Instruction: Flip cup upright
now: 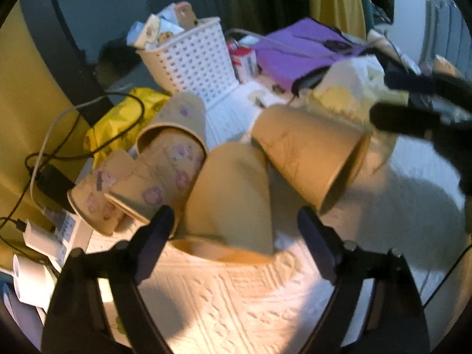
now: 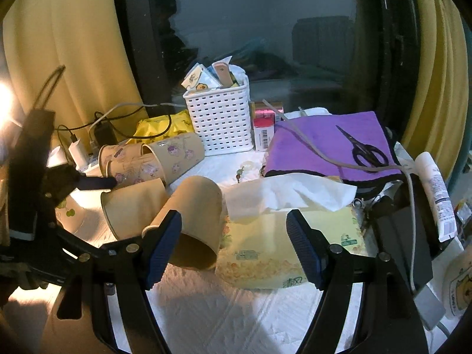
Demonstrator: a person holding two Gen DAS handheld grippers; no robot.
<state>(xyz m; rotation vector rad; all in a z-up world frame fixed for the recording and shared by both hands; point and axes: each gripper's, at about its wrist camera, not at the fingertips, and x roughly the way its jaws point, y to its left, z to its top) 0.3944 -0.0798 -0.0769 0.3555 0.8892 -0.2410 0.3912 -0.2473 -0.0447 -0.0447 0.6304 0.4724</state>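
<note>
Several paper cups lie on their sides on a white cloth. In the left wrist view a plain tan cup (image 1: 233,203) lies between the fingers of my open left gripper (image 1: 236,230), mouth toward the camera. A second plain cup (image 1: 309,153) lies to its right, and flowered cups (image 1: 165,171) lie to its left. My right gripper (image 1: 413,103) shows at the upper right there. In the right wrist view my right gripper (image 2: 233,244) is open and empty, with a plain cup (image 2: 194,221) just inside its left finger. The other plain cup (image 2: 132,206) lies left of it, near the left gripper (image 2: 97,181).
A tissue pack (image 2: 295,236) sits right of the cups. A white perforated basket (image 2: 221,118), a yellow bag (image 2: 162,126), a purple pad (image 2: 330,147) with scissors (image 2: 365,150), cables and a charger (image 2: 78,152) crowd the back. A tube (image 2: 436,194) lies at right.
</note>
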